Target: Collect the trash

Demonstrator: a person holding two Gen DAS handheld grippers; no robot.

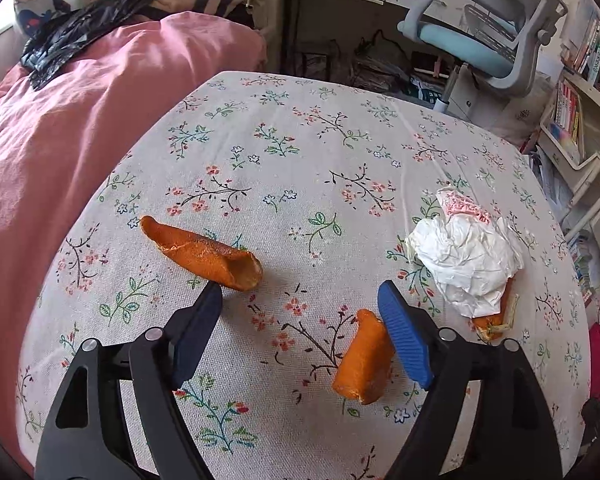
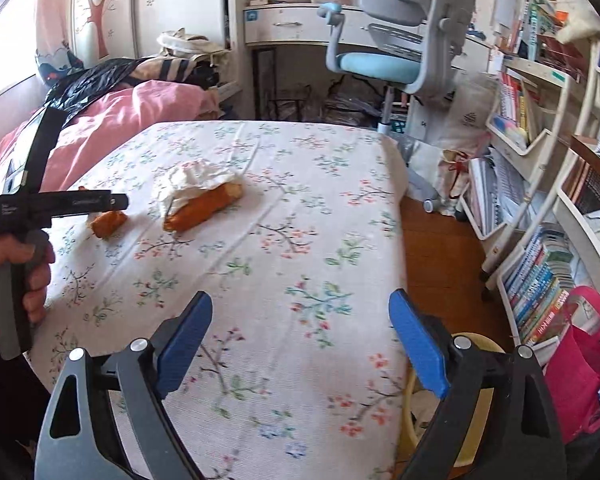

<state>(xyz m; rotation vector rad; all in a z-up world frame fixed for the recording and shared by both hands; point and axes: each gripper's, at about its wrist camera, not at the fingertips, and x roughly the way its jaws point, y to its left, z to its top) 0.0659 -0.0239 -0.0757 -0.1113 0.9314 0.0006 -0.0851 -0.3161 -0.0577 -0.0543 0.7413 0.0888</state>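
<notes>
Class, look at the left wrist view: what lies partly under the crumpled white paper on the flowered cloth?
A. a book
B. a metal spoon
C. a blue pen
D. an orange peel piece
D: an orange peel piece pokes out from beneath the crumpled white paper; the right wrist view shows it too.

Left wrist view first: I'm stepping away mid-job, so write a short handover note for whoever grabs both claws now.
Left claw: open, empty, low over the floral tablecloth, a short curled orange peel piece beside its right finger.
Right claw: open, empty, above the table's near edge, nothing between its fingers.
Trash on the table: a long curled orange peel piece to the left, a crumpled white paper wrapper to the right lying over another orange peel piece.
A yellow-rimmed bin sits on the floor below the right claw.
Done: no trash is held.
Left: pick up all four pieces.
</notes>
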